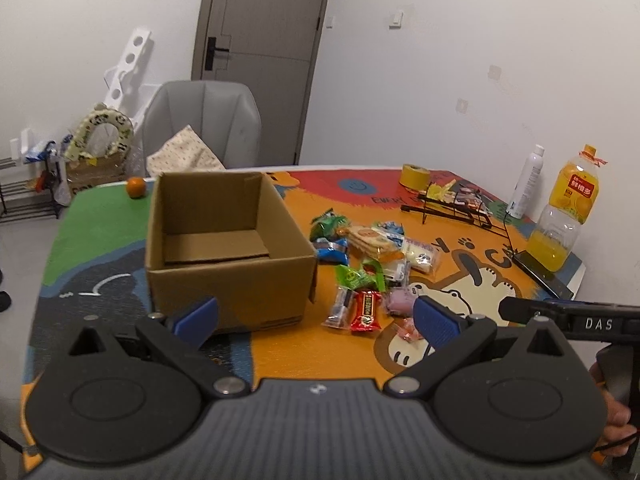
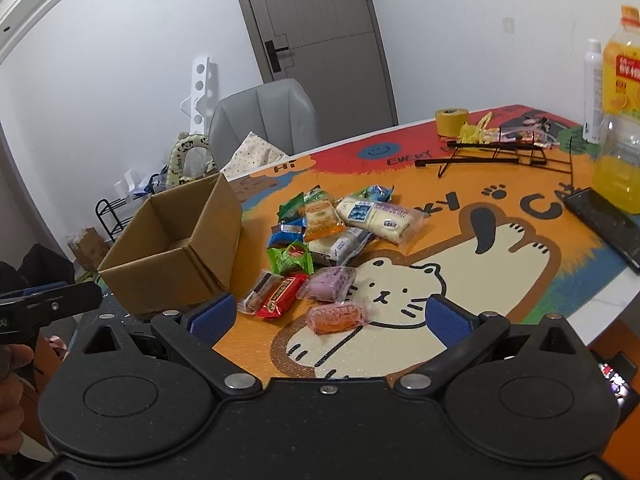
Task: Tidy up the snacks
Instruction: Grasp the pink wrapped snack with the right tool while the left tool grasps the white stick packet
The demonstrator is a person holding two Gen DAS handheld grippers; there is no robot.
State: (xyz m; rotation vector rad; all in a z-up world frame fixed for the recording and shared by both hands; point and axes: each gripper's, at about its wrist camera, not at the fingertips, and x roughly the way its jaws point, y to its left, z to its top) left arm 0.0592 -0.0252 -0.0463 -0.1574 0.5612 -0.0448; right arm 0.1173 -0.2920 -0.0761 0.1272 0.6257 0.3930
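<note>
Left hand-held gripper (image 1: 316,318) spread wide and holding nothing, hovering short of the cardboard box (image 1: 228,248); right hand-held gripper (image 2: 328,318) likewise apart and bare, poised over the snack nearest it

Cardboard box open-topped and without snacks inside, standing on the surface (image 2: 460,352) as the landmark for all else. Pile of wrapped snacks (image 2: 332,240) heaped just to the right of the box, none in it. Long white packet (image 2: 380,218) at the pile's far side from the box; red bar (image 2: 282,294) near the box's front corner; pink packet (image 2: 338,316) lying farthest out from the box, between the right fingers

By the look of it, sorting not yet begun: first pick in hand. Next move likely calls for lowering the right fingers astride the pink packet, closing gently on the slippery wrapper, then lifting clear over the box wall
</note>
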